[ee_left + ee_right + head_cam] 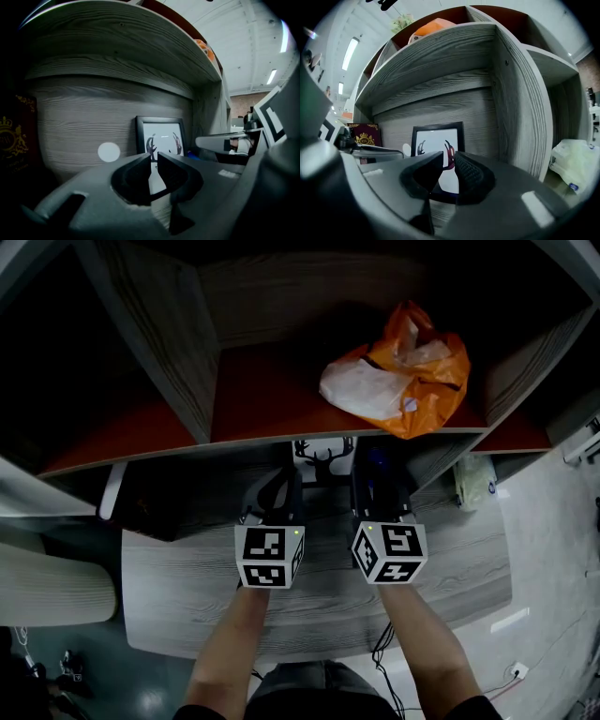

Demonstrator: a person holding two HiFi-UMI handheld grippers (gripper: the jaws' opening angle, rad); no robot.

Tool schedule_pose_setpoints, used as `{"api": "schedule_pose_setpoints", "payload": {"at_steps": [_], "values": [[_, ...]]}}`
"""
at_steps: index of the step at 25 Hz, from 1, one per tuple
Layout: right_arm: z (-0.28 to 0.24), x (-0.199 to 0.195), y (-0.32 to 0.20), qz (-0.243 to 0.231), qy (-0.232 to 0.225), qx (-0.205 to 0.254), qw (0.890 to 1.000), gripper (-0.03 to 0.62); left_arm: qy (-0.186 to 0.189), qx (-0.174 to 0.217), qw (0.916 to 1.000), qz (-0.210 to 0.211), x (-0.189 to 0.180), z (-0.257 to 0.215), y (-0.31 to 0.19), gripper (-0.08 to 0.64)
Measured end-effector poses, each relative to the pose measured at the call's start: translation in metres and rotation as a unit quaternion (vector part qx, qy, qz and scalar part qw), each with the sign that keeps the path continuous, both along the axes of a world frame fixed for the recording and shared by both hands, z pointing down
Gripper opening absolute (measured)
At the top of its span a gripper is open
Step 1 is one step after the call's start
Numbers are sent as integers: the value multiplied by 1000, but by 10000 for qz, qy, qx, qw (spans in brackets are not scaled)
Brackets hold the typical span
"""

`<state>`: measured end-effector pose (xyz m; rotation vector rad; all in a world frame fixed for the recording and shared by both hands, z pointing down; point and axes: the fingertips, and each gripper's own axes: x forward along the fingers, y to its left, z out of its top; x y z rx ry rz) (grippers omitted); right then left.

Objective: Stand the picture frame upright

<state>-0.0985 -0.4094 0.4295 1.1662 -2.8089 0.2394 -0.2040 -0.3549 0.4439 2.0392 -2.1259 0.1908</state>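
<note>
Picture frame (438,140) stands upright on the grey wood surface (187,596), in the recess under the shelf (262,399), close against the rear panel; thin black border, white print with dark antler-like figures. Left gripper (153,161): jaws a narrow slit apart, nothing between. Right gripper (449,161): jaws slightly wider, also empty; both sit short of the frame. Judgement: frame light, rigid, probably glazed, so fragile, slick on the face, easily tipped; take hold at the side rails, never the face.
</note>
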Motion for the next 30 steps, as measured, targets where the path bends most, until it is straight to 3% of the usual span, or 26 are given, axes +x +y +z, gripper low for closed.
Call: {"api": "schedule_pose_setpoints", "payload": {"at_steps": [11,20,30], "values": [[-14,16,41,-65,-38,80,9999,2,245,219,9985,446,37,-24,29,2],[-33,34,74,-50,-308,-161,9994,2,338,458,9965,613,55,-49,59,2],[-68,49,91,-46,-427,88,9990,2,395,562,9950,729,67,-72,74,2]]}}
